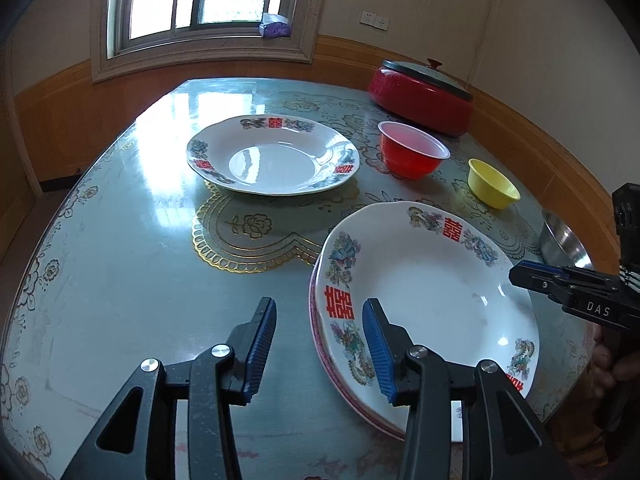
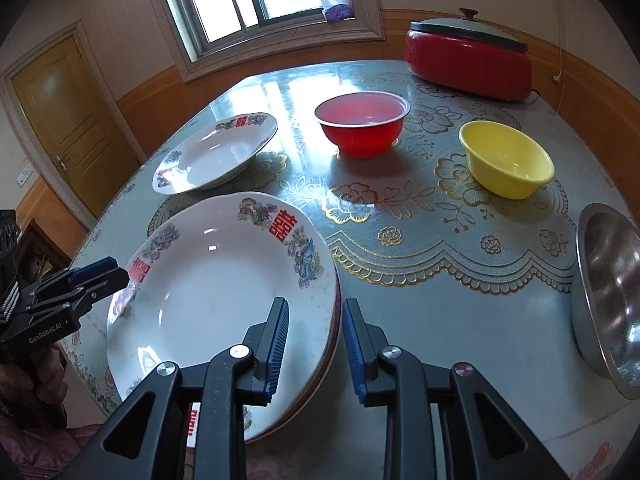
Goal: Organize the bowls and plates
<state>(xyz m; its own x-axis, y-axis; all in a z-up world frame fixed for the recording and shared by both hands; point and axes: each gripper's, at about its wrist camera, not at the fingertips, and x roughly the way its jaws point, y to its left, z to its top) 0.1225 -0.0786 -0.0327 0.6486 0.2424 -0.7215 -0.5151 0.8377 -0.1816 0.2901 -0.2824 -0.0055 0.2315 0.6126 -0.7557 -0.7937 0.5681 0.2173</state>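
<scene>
- The left gripper (image 1: 320, 344) is open: its jaws stand apart with the near plate's left rim between them, the right pad over the rim's inner face and the left pad clear over the bare worktop (image 1: 120, 280). No pad is seen pressing on the plate.
- The right gripper (image 2: 314, 344) is partly open, its jaws a narrow gap apart and straddling the right rim of the same plate: left pad over the plate's inside, right pad just outside the edge. Whether the pads touch the rim cannot be told; a gap shows between them.
- The near plate (image 1: 432, 292), white with red characters and flower prints, lies on top of at least one other plate, whose pinkish edge shows beneath it at the worktop's near edge.
- A second plate (image 1: 272, 156) of the same pattern sits alone further back, well apart from the stack.
- The red bowl (image 2: 362, 124) stands upright behind the stack, right of the far plate.
- The yellow bowl (image 2: 506, 164) stands upright near the red one, to its right and closer.
- A steel bowl (image 2: 608, 296) sits at the right edge of the worktop, tilted in the right wrist view.
- A red lidded pot (image 2: 468, 60) stands at the far right corner.
- A hand (image 2: 28, 380) shows dimly under the left gripper's body.
</scene>
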